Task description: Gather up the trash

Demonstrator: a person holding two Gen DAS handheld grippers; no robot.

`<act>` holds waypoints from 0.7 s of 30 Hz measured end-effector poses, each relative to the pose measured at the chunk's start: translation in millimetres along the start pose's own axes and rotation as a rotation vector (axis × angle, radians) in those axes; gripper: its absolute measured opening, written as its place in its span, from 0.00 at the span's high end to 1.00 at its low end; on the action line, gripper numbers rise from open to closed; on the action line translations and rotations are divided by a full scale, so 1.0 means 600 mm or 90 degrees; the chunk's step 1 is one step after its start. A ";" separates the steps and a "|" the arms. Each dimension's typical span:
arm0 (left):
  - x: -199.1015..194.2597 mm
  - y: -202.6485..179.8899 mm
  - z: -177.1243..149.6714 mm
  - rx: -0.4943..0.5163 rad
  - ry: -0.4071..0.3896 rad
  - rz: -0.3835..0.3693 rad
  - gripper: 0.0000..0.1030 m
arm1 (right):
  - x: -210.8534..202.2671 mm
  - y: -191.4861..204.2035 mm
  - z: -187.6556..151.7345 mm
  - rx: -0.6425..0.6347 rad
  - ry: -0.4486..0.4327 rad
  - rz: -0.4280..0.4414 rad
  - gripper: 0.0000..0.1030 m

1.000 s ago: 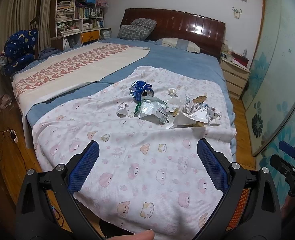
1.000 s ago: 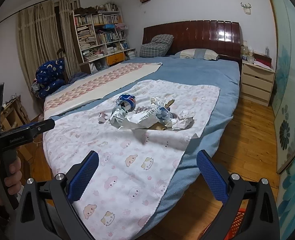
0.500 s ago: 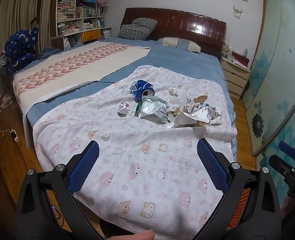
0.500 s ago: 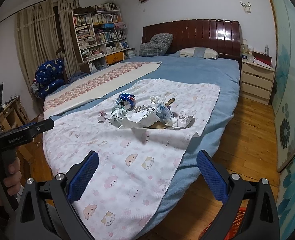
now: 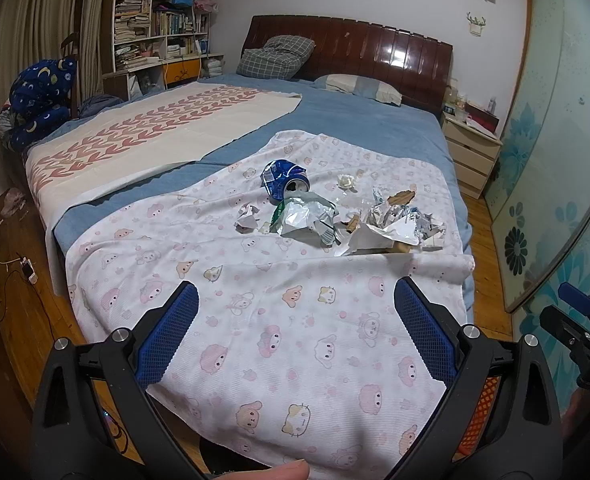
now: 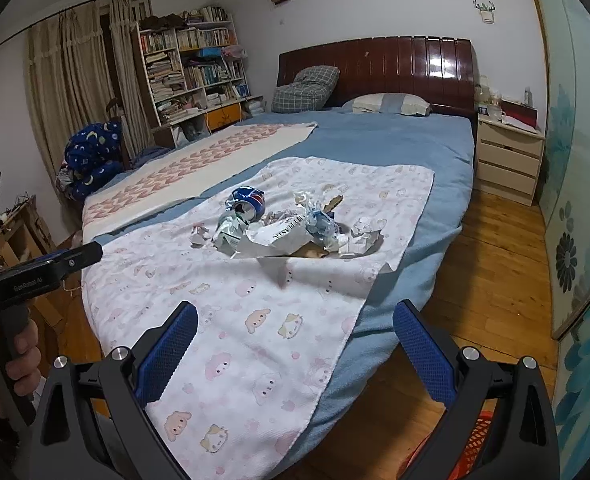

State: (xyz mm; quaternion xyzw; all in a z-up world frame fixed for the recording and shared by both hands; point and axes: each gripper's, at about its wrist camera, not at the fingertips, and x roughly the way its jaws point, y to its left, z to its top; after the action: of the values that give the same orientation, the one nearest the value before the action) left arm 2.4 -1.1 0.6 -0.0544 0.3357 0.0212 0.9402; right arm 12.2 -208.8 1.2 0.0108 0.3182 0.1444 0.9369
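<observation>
Ahead of both tools, on the bed [image 5: 359, 128], I see the trash heap [image 5: 347, 220] lying on a white cartoon-print cloth [image 5: 295, 320] spread over the blue cover. My left tool [image 5: 293, 332] sits spread wide with nothing between its blue pads, the heap at its 12 o'clock, well apart. My right tool [image 6: 295, 344] is likewise spread and empty, the heap [image 6: 291, 232] at its 12 o'clock. From the left view I can pick out a crushed blue can [image 5: 283, 178] at the heap's 11 o'clock edge, a silver-green wrapper [image 5: 303, 216] just beside it, and a small paper wad [image 5: 247, 218] at 9 o'clock. Only the right view shows printed lettering on a white wrapper [image 6: 279, 236] and the hand [image 6: 11, 356] gripping the left tool's handle at 9 o'clock. An orange basket [image 6: 471, 448] shows at 5 o'clock.
</observation>
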 end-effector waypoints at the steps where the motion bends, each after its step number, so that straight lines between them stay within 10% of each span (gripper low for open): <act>1: 0.000 0.000 0.001 0.000 0.002 0.000 0.05 | -0.001 0.001 0.000 -0.004 -0.002 -0.002 0.06; 21: -0.002 0.002 0.001 -0.002 0.003 -0.001 0.05 | 0.013 -0.004 0.001 0.025 0.017 0.004 0.06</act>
State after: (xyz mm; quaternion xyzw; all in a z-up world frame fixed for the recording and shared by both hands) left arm 2.0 0.1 1.8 -0.0562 0.3380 0.0208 0.9392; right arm 19.4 -208.9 -3.2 0.0281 0.3332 0.1414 0.9318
